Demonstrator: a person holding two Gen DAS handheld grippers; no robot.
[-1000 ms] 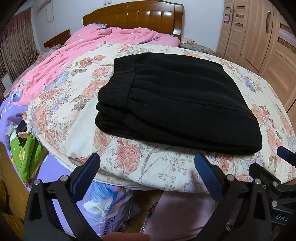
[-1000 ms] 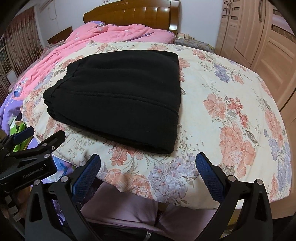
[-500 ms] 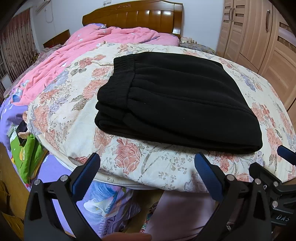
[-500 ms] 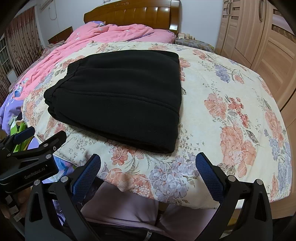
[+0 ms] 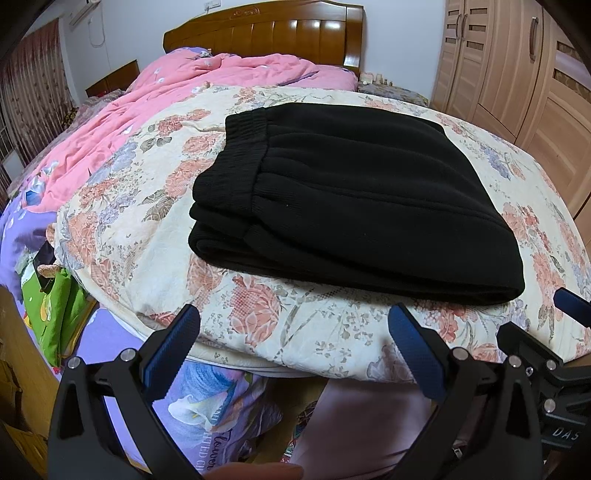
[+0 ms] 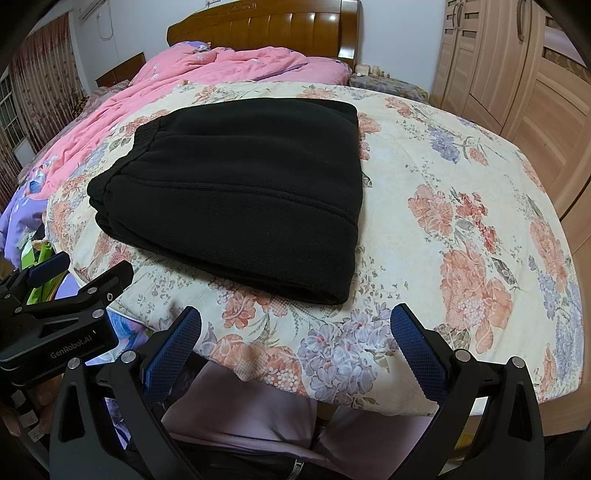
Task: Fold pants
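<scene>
- At the near edge of the bed: left gripper (image 5: 293,345), blue ribbed pads (image 5: 173,350) spread wide, holding nothing, touching nothing.
- Beside it: right gripper (image 6: 295,345), spread just as wide, empty, clear of the cloth.
- On the floral quilt (image 6: 461,221): black pants (image 5: 351,199), folded into a thick rectangle, ribbed knit, elastic waistband at left.
- Farther back: rumpled pink blanket (image 5: 184,85), glossy wooden headboard (image 5: 280,33).
</scene>
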